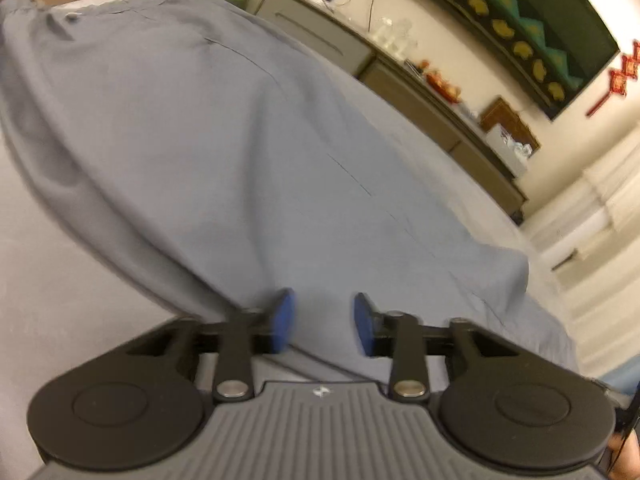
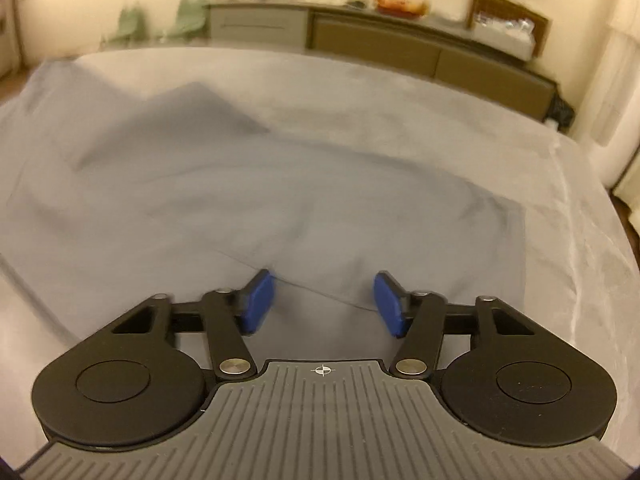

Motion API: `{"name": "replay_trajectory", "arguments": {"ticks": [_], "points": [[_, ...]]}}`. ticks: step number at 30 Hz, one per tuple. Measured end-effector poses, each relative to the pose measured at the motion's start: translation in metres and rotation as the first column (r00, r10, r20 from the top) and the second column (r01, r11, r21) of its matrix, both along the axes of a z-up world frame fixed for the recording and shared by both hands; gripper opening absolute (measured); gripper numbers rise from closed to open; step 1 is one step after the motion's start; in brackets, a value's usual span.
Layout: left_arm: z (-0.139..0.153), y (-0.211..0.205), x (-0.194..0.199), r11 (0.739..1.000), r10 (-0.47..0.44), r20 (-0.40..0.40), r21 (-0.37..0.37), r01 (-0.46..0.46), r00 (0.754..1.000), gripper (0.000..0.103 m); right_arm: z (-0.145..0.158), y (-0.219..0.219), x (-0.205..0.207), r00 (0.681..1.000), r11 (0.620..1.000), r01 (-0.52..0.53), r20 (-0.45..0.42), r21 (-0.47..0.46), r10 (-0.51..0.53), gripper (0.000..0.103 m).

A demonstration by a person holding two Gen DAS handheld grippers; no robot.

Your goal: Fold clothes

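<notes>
The grey trousers (image 1: 224,152) lie spread on a pale sheet (image 1: 60,280) that covers the work surface. In the left wrist view the waistband, with its button, is at the far end and the legs run toward the camera. The garment looks mostly unfolded: the right wrist view shows the trousers (image 2: 280,208) with one raised ridge of cloth and a flap overlapping near the front. Most folding probably remains.

The left gripper (image 1: 323,320) hangs over the near end of the fabric. Its fingers stand slightly apart, with cloth visible in the gap; no pinch can be confirmed. The right gripper (image 2: 323,302) has its fingers spread wide above a hem edge that runs across the gap, and nothing is held.

Edges: the near hem is just ahead of the right gripper; the right-hand edge of the trousers lies well inside the sheet (image 2: 580,240). Bare sheet is available on both sides. A low cabinet (image 2: 420,52) stands beyond the far edge, well apart.
</notes>
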State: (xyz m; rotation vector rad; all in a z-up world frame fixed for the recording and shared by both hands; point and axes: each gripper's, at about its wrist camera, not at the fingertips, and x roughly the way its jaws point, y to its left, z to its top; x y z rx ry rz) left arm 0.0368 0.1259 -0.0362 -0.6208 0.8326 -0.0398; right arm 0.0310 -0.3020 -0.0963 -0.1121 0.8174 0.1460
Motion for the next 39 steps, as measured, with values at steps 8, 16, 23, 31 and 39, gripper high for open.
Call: {"name": "replay_trajectory", "arguments": {"ticks": [8, 16, 23, 31, 39], "points": [[0.038, 0.081, 0.000, 0.980, 0.183, 0.076, 0.066, -0.188, 0.980, 0.037, -0.002, -0.046, 0.009, 0.984, 0.983, 0.177, 0.021, -0.055, -0.176, 0.063], [0.000, 0.203, 0.041, 0.921, 0.388, -0.089, 0.071, -0.383, 0.917, 0.009, -0.003, -0.078, 0.025, 0.913, 0.874, 0.406, 0.088, -0.267, -0.398, 0.070], [0.019, 0.212, 0.001, 0.910, 0.414, -0.015, 0.000, -0.414, 0.910, 0.028, 0.014, -0.060, 0.053, 0.859, 0.784, 0.499, 0.087, -0.370, -0.505, 0.054], [0.002, 0.215, 0.049, 0.955, 0.284, -0.046, -0.078, -0.287, 0.958, 0.032, 0.028, 0.091, 0.087, 0.975, 0.971, 0.213, 0.080, -0.105, -0.205, 0.057], [-0.003, 0.248, 0.043, 0.959, 0.282, -0.056, -0.022, -0.284, 0.958, 0.010, 0.025, 0.096, 0.148, 0.875, 0.825, 0.471, 0.047, -0.313, -0.482, 0.045]]}}
